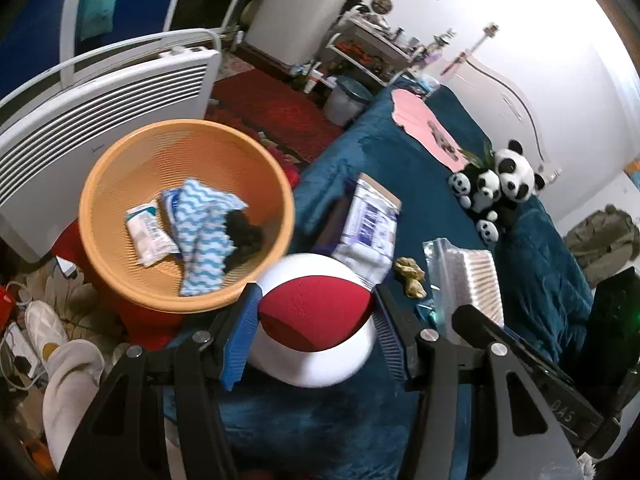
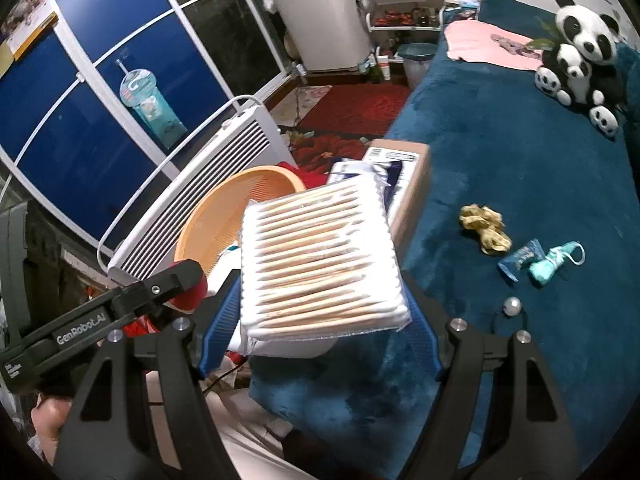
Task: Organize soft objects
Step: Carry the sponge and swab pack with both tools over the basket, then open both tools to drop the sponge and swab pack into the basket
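My left gripper (image 1: 314, 326) is shut on a red and white soft ball (image 1: 312, 320), held just right of the orange basket (image 1: 120, 184). Inside that basket lie a blue-and-white wavy cloth (image 1: 204, 232), a white packet (image 1: 148, 236) and something dark. My right gripper (image 2: 324, 300) is shut on a flat pack of cotton swabs (image 2: 320, 264), held over the bed's edge near the basket (image 2: 212, 216). On the teal blanket (image 2: 520, 168) lie a yellow scrunchie (image 2: 484, 228), a rolled teal mask (image 2: 548, 264) and a blue packet (image 2: 516, 262).
A white heater (image 1: 100, 96) stands behind the basket. A cardboard box with a wipes pack (image 1: 372, 220) lies at the bed's edge. Plush pandas (image 2: 580, 56) and a pink cloth (image 2: 480, 46) sit at the far end. Shoes and cables crowd the floor (image 1: 36, 328).
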Tool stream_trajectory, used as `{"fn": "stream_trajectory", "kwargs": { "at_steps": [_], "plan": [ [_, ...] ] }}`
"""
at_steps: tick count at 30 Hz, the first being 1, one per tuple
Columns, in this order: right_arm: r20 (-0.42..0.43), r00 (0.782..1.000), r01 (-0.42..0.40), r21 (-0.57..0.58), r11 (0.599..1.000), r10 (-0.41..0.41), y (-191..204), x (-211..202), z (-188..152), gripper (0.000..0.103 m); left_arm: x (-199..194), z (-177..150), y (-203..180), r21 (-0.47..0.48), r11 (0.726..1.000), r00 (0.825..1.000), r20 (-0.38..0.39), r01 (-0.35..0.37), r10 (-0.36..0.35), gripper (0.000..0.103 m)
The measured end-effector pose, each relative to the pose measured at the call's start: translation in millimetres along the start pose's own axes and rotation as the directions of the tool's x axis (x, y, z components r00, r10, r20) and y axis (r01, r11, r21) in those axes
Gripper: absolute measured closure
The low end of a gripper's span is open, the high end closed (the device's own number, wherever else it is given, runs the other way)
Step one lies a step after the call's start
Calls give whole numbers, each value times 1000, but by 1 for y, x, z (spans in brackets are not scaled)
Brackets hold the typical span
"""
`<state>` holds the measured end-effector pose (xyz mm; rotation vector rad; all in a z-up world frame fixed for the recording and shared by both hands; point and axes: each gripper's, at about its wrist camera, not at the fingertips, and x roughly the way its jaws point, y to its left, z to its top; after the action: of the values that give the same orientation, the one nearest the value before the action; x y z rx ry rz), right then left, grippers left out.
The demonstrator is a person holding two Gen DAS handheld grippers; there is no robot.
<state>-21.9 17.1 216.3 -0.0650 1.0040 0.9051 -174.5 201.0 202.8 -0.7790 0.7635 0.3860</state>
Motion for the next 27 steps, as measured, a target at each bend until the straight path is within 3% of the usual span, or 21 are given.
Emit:
{"fn": "stream_trajectory", "kwargs": {
  "at_steps": [27],
  "plan": [
    [-126, 988, -101, -72, 992, 92, 101, 101, 40, 27, 22, 52, 134, -208, 977, 998, -40, -50, 43, 46]
  ]
}}
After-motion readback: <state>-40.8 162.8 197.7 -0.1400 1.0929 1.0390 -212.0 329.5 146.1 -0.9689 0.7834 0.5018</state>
